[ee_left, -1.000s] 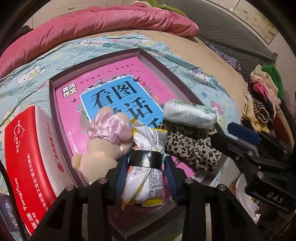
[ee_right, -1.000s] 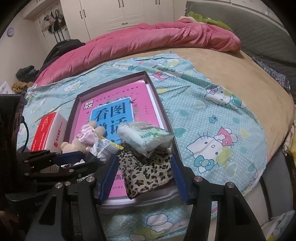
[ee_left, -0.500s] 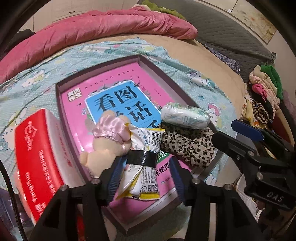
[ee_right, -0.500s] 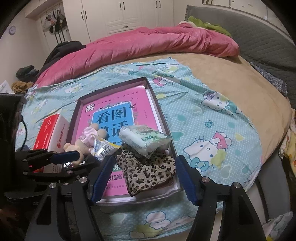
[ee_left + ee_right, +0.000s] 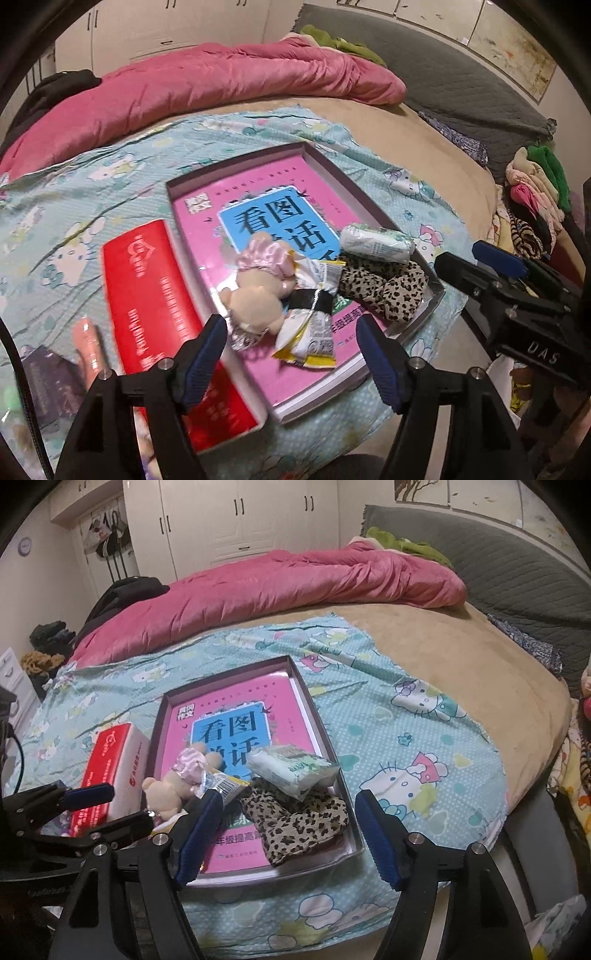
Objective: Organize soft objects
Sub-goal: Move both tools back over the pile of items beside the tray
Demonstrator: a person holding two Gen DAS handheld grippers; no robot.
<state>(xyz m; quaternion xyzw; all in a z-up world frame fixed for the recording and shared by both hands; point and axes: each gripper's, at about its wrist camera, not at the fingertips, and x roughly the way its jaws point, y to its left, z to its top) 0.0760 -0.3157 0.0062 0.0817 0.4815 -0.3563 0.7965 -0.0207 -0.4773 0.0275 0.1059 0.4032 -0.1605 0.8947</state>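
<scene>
Both grippers' fingers are opening and hold nothing — the left gripper [image 5: 291,347] and right gripper [image 5: 288,830]. The leopard cloth [image 5: 295,821] sits at the tray's [image 5: 295,672] near corner — a bump could slide it out.

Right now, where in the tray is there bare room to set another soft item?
Free: the tray's far half, bare pink book cover up to the rim. Crowded: the near end, where plush bear, snack packet, tissue pack and leopard cloth bunch together.

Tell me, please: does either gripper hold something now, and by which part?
Nothing is held. The left gripper and right gripper are both opening, empty, above the tray.
</scene>
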